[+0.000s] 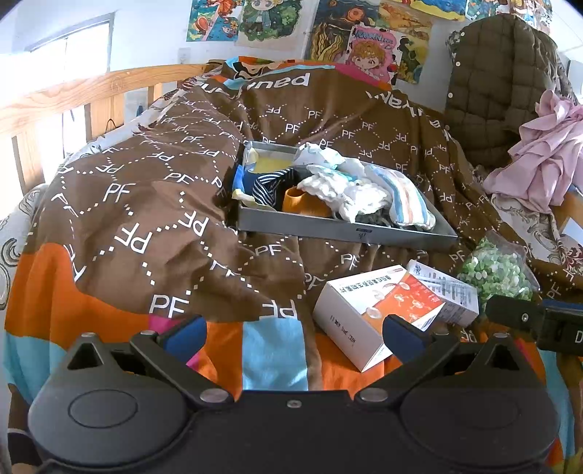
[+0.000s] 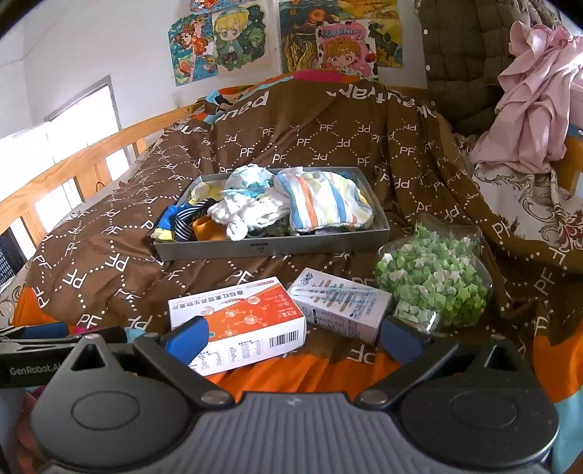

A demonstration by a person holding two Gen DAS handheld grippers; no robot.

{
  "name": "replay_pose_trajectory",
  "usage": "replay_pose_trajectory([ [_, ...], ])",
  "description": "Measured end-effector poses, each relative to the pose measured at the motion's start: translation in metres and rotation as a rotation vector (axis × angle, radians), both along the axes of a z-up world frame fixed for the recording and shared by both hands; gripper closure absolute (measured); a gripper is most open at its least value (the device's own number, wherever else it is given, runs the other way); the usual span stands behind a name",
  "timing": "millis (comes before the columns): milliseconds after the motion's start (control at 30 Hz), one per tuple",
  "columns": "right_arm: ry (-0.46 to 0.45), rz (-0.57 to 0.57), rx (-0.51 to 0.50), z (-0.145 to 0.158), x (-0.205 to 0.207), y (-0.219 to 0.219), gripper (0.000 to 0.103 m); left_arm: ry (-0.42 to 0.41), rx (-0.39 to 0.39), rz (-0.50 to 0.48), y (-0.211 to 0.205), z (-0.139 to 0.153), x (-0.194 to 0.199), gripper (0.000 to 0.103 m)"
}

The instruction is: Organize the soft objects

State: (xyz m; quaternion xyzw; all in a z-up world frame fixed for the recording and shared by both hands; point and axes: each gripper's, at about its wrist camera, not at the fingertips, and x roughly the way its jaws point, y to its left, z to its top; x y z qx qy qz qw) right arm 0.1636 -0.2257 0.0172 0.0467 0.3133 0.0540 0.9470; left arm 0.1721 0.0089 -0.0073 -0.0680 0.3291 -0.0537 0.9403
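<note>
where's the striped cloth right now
The striped cloth lies in the right half of the grey tray on the brown bedspread, beside the crumpled white cloth; in both views it sits mid-frame, beyond the two boxes.

Camera set-up, my rig: both wrist views sit low at the bed's near end, facing the poster wall (image 1: 328,32). Left view stands further left; both share the grey tray (image 1: 339,228) (image 2: 269,248) and boxes (image 2: 237,321), close ahead.
</note>
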Motion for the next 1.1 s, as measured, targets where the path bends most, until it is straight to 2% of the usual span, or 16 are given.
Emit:
replay_pose_trajectory([
  [1100, 0.002, 0.002, 0.000, -0.0009, 0.0003, 0.0005, 0.000, 0.007, 0.008, 0.000, -0.0013, -0.0005, -0.0001, 0.001],
])
